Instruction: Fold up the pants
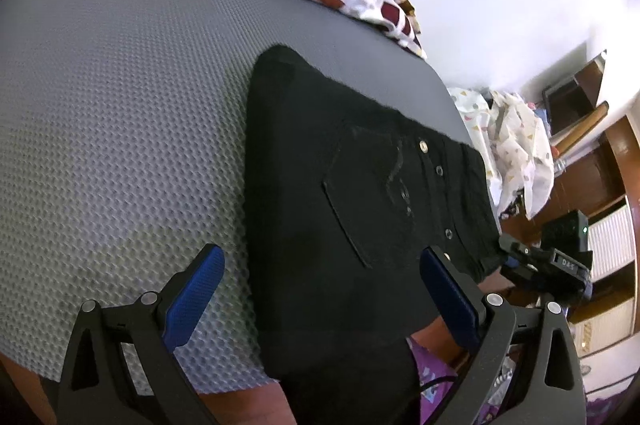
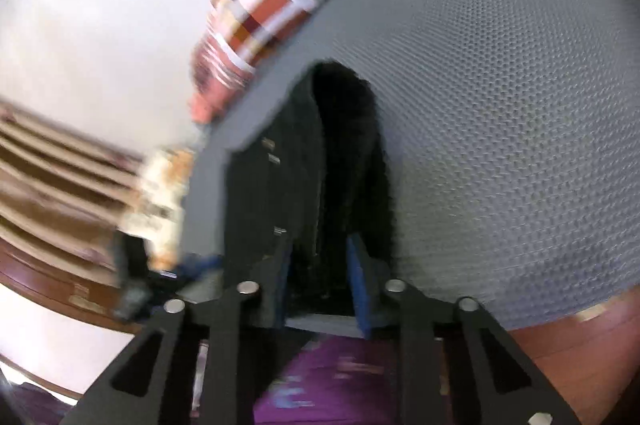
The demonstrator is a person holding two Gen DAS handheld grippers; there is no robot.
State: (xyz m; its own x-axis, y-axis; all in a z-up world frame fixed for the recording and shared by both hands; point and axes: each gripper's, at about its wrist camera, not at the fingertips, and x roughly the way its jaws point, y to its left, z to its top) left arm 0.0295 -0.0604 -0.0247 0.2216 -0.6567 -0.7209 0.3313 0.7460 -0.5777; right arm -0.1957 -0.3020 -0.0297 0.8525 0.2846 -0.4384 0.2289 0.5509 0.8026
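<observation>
right wrist view smeared by motion blur, wooden furniture (image 2: 60,177) at left only streaks, near end of black pants (image 1: 340,209) cut off by left wrist view's bottom edge, right gripper (image 2: 320,273) pads' contact with fabric unclear

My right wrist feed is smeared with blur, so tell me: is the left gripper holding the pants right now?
Observer: No. The left gripper is open, its blue pads wide apart and gripping nothing.
Operator: Which face of the pants is up?
Observer: On the black pants, a patch pocket faces up, with metal studs beside it.
Operator: Where is my right gripper?
Observer: The right gripper is at the pants' waistband end, near the edge of the grey textured mat.
</observation>
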